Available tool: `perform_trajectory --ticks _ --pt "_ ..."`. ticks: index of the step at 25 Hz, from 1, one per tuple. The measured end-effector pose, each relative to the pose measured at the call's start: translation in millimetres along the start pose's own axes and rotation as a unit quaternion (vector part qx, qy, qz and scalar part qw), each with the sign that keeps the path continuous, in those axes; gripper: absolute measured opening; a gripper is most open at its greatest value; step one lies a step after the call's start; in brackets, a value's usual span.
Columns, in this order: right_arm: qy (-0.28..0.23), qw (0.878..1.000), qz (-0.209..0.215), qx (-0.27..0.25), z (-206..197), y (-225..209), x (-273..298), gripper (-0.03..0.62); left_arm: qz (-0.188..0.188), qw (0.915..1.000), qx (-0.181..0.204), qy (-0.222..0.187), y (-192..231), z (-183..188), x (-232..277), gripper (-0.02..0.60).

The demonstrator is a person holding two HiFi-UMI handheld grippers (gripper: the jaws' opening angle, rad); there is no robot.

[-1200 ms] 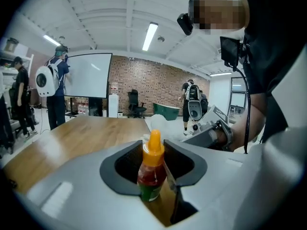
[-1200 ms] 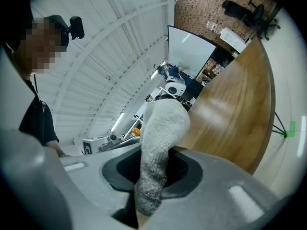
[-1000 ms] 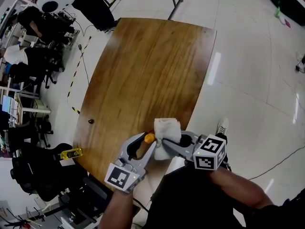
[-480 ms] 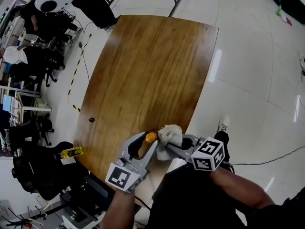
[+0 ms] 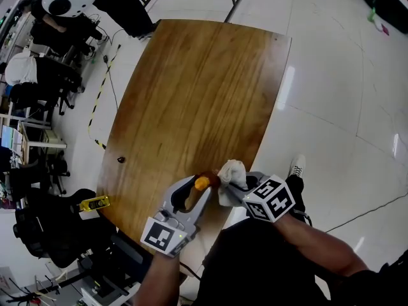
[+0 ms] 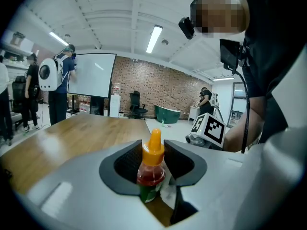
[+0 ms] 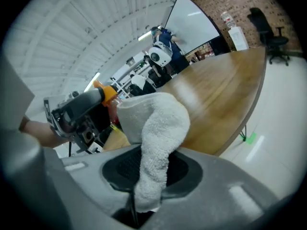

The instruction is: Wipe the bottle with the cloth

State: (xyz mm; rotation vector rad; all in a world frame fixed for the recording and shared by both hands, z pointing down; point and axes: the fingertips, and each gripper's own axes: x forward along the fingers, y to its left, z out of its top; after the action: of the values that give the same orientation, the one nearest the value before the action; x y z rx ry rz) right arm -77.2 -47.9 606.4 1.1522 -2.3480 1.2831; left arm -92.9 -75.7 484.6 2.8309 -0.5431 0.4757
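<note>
A small bottle with an orange cap, red sauce and a green label stands clamped between the jaws of my left gripper, held over the near edge of the wooden table. In the head view its orange cap shows at the tip of the left gripper. My right gripper is shut on a white cloth, which bunches up beyond the jaws. The cloth presses against the right side of the bottle, with the right gripper just behind it.
The brown tabletop stretches away from me, bare apart from a small dark spot near its left edge. People and office chairs crowd the floor at the left. A whiteboard stands beyond the table's far end.
My right gripper has turned and drawn the cloth closer in against the bottle, and the cloth is more bunched. The left gripper and bottle have stayed in place.
</note>
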Motion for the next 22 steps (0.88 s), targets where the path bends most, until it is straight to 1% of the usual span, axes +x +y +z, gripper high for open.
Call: perform_trajectory --ticks 3,6,8,11,14,15,16,17,18,19,21,22 --pt "0.051 0.998 -0.027 -0.012 -1 -10 4 0.074 -0.001 1.0000 0.002 -0.003 0 -1 0 0.155" --pt "0.100 0.993 -0.053 -0.043 2 -15 7 0.074 -0.004 1.0000 0.000 -0.009 1 0 -1 0.156" --pt "0.129 0.986 -0.071 -0.075 4 -17 11 0.075 -0.006 0.9999 0.001 -0.011 2 -1 -2 0.156" --pt "0.166 0.973 -0.089 -0.132 5 -22 14 0.078 -0.009 0.9999 0.004 -0.013 0 -3 1 0.156" --pt "0.179 0.955 -0.101 -0.215 9 -27 13 0.078 -0.010 0.9998 0.006 -0.018 -3 -3 3 0.156" --pt "0.172 0.949 -0.107 -0.243 14 -29 10 0.078 -0.010 0.9997 0.008 -0.019 -4 -3 4 0.156" --pt "0.157 0.946 -0.110 -0.261 21 -31 5 0.078 -0.009 0.9997 0.010 -0.019 -5 -2 4 0.156" --pt "0.136 0.949 -0.108 -0.264 30 -32 -2 0.078 -0.009 0.9997 0.011 -0.020 -6 -1 4 0.155" --pt "0.112 0.957 -0.096 -0.252 41 -32 -10 0.078 -0.008 0.9996 0.012 -0.023 -7 0 4 0.155" --pt "0.087 0.967 -0.073 -0.226 53 -32 -19 0.078 -0.008 0.9995 0.012 -0.027 -7 2 4 0.155" --pt "0.046 0.987 0.001 -0.151 74 -28 -36 0.078 -0.006 0.9993 0.011 -0.035 -7 5 4 0.156" --pt "0.033 0.992 0.048 -0.110 84 -23 -43 0.078 -0.004 0.9992 0.010 -0.038 -7 5 5 0.156"
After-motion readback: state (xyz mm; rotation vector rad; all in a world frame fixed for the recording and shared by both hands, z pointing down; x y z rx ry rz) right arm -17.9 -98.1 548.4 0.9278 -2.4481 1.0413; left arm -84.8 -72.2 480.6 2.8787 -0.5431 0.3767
